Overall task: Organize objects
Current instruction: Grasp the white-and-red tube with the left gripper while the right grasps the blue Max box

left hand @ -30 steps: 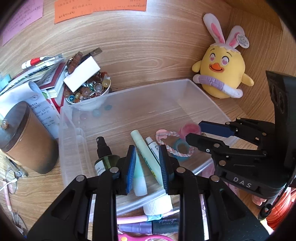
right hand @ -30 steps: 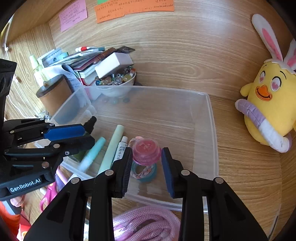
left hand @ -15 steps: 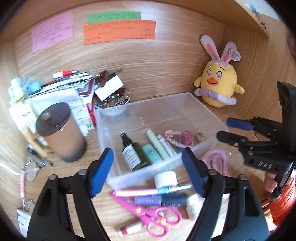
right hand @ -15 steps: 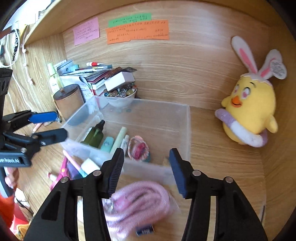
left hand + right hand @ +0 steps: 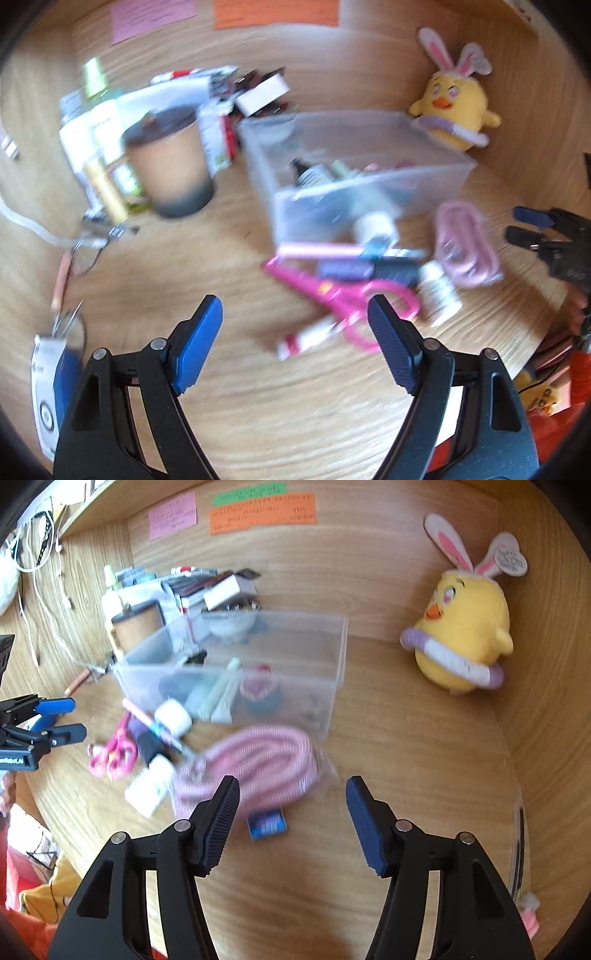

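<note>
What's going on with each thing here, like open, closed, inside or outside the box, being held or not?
Left gripper: open, empty.
Right gripper: open, empty.
Clear plastic bin: no lid, holds several small items.
Pink scissors: outside the bin, flat on the desk.
Pink coiled cord: in a clear bag, outside the bin.
Brown cup: upright, dark lid on.
Yellow plush chick: upright against the wall.
</note>
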A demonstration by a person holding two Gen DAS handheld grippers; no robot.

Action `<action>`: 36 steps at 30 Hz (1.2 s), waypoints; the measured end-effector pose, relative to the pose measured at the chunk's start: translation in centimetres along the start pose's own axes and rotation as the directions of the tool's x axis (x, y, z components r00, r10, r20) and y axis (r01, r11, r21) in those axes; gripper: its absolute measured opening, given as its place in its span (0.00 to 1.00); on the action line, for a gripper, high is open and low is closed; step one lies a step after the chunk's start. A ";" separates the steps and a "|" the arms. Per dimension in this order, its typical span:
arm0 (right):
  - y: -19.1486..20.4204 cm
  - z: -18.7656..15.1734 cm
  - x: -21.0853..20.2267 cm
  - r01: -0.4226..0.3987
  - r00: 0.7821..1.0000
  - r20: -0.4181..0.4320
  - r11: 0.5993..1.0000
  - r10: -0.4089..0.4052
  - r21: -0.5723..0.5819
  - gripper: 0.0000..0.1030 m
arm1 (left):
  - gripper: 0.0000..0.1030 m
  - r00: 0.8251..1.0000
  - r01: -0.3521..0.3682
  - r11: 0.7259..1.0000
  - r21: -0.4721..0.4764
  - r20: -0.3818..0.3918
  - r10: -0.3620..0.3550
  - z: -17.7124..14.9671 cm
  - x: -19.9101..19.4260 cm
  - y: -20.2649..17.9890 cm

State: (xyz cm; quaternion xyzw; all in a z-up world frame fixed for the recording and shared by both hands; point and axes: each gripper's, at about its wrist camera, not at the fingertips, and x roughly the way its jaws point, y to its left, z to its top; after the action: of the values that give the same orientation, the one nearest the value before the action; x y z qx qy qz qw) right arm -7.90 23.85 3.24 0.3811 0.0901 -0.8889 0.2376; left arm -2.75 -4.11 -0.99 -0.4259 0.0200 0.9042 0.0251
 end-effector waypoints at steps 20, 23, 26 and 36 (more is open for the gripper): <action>2.1 -2.0 4.4 -0.022 0.991 -0.137 0.997 0.011 -0.075 0.55 | 0.79 0.990 0.083 0.995 0.060 -0.124 -0.075 -1.3 4.9 -0.8; 2.2 -1.8 4.3 -0.034 0.992 -0.125 0.997 0.024 -0.073 0.36 | 0.65 0.991 0.087 0.994 0.064 -0.109 -0.080 -1.4 4.7 -1.2; 2.3 -2.0 4.1 -0.034 0.992 -0.121 0.997 0.025 -0.075 0.25 | 0.50 0.991 0.098 0.994 0.056 -0.100 -0.093 -1.6 4.1 -1.3; 1.5 -4.0 2.1 -0.037 0.993 -0.109 0.999 0.034 -0.031 0.25 | 0.15 0.980 0.172 0.985 0.025 -0.104 -0.169 -3.7 1.9 -2.7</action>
State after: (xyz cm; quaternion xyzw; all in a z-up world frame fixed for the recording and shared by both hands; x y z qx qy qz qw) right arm -5.86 23.16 -1.01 0.4263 0.1106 -0.8610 0.2545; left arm -0.93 -1.57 -4.86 -0.4711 0.0003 0.8754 0.1087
